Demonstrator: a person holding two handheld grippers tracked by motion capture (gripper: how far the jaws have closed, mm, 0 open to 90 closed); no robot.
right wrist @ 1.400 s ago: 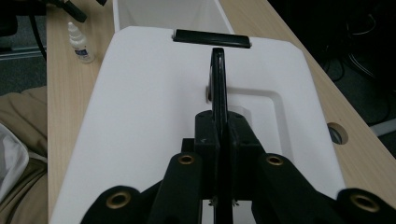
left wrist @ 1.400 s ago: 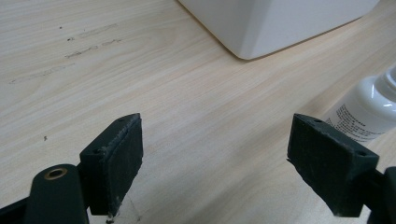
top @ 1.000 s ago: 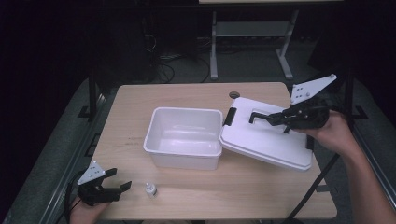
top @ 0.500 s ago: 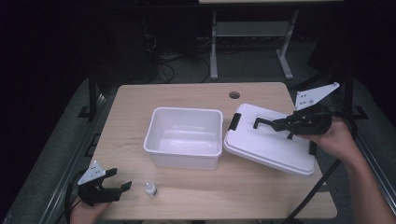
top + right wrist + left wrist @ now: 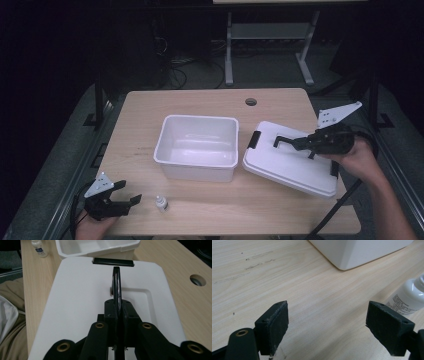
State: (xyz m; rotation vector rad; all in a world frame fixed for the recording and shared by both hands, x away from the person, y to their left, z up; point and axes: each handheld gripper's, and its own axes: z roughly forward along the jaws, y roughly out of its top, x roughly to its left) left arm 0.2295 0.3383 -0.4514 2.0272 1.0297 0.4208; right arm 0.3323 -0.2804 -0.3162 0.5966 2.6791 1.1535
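A white lid (image 5: 285,167) sits low to the right of the open white bin (image 5: 196,169), slightly tilted; whether it rests on the table I cannot tell. My right gripper (image 5: 301,142) is shut on the lid's thin black handle (image 5: 284,140). In the right gripper view the jaws (image 5: 117,312) pinch that upright handle (image 5: 116,282) above the lid (image 5: 80,295). At the front left, my left gripper (image 5: 129,192) stands open on the table, just left of a small white bottle (image 5: 160,203). The left gripper view has its gripper (image 5: 328,327) wide apart with the bottle (image 5: 409,297) beyond the right jaw.
The wooden table (image 5: 200,102) has a cable hole (image 5: 251,102) at the back. The bin (image 5: 82,251) holds nothing. Dark floor, cables and a desk frame lie beyond the far edge. The person's trousers (image 5: 10,322) show at the table's near side.
The right gripper has sunk and drawn right with the lid, which came off the bin's right rim and now lies lower beside it. The left gripper has kept still.
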